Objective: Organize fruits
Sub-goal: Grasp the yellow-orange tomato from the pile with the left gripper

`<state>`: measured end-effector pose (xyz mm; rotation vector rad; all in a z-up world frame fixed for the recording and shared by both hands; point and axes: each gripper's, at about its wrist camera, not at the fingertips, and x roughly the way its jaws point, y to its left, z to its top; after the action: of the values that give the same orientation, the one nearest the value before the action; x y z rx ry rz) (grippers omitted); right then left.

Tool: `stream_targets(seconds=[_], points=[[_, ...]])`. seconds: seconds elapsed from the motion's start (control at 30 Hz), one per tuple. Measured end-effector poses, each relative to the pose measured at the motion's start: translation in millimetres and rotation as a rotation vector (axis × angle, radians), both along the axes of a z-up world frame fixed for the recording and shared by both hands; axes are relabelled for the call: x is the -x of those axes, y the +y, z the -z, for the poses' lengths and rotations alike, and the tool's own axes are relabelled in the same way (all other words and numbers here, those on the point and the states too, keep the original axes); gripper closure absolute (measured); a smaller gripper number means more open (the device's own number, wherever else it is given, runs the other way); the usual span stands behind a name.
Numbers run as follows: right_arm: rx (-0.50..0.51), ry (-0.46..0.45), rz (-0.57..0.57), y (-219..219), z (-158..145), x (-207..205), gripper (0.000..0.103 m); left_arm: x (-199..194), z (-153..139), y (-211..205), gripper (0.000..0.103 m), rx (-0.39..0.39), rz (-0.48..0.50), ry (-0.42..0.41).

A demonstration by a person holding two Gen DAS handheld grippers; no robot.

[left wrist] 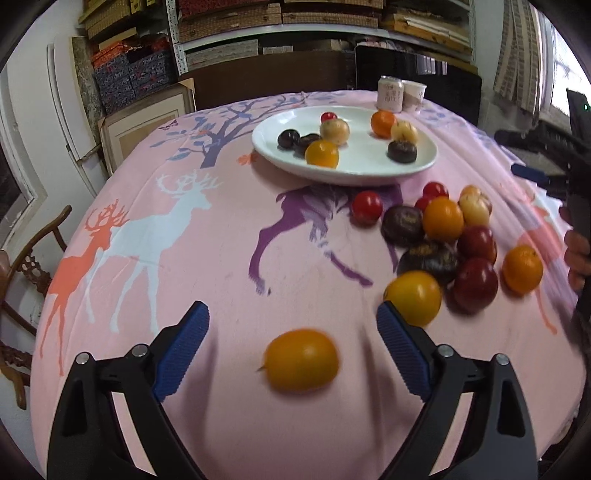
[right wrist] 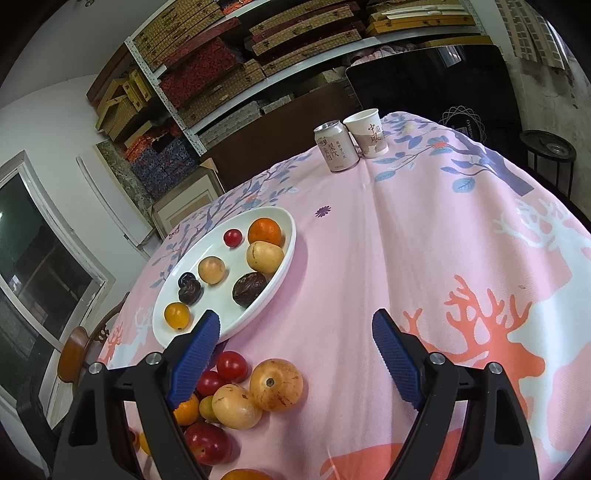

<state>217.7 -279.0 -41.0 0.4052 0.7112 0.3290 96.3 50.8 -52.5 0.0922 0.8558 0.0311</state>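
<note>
Left wrist cam low & close over the pink tablecloth (left wrist: 229, 258), facing toward the shelves (left wrist: 295, 22); right wrist cam likewise close, angled down from the other side, sharing the white plate (left wrist: 424, 162) (right wrist: 284, 254), can (left wrist: 390, 92) (right wrist: 336, 147) & cup (left wrist: 414, 95) (right wrist: 367, 133).

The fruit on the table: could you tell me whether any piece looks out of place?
One yellow-orange fruit lies alone on the pink tablecloth, apart from the loose pile and off the white plate. It sits between the open left gripper's fingers, untouched. Nothing looks spilled or damaged.
</note>
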Motion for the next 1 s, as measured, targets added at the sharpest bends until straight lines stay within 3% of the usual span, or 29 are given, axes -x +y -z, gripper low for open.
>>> stream_targets(seconds=[0.3,0.37,0.53,0.6,1.0], points=[[0.015,0.001,-0.007,2,0,0,0.017,10,5,16,0.014,0.096,0.006,0.043],[0.018,0.006,-0.007,3,1,0,0.017,12,6,12,0.019,0.086,0.024,0.049],[0.013,0.012,-0.005,3,2,-1,0.017,9,13,10,0.047,0.103,0.038,0.092],[0.017,0.009,-0.009,4,2,-1,0.017,6,15,12,0.051,0.119,0.032,0.106],[0.059,-0.002,-0.052,15,2,6,0.017,-6,13,7,0.054,0.084,0.012,0.102]])
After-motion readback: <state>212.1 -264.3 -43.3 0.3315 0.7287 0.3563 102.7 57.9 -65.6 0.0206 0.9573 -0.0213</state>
